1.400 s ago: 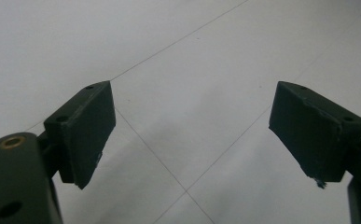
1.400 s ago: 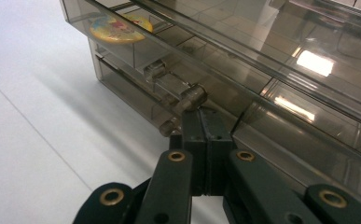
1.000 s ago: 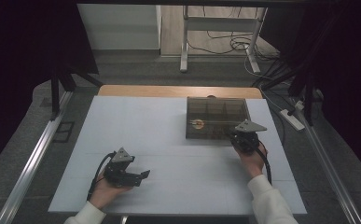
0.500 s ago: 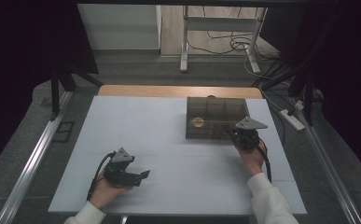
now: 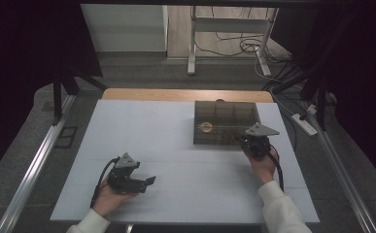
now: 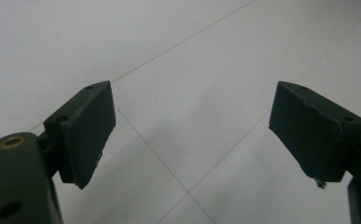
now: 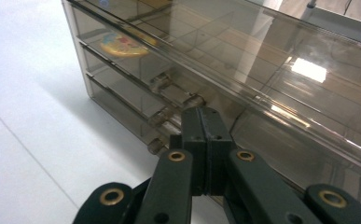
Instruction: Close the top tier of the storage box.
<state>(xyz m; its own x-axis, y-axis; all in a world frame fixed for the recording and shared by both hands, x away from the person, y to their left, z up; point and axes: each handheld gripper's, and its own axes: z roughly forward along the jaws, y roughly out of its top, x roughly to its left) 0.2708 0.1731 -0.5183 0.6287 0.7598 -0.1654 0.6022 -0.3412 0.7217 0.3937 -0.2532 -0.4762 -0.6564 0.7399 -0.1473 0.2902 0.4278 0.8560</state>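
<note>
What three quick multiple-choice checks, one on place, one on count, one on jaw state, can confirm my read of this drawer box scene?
1. Where does the smoky clear drawer box stand on the white table?
A. far right part
B. near left corner
C. dead centre

2. How many round yellow discs lie inside the box?
A. none
B. one
C. three

3. How do the jaws of the right gripper stand?
A. wide open
B. shut together at the box's front
C. shut on the disc

Answers:
1 A, since the high view shows the box toward the far edge, right of the middle, just ahead of the right gripper.
2 B, since a single disc shows in a left compartment in the high view and the right gripper view.
3 B, since the right gripper view shows both jaws pressed flat together by the drawer handles, while the left gripper gapes over bare table.
</note>
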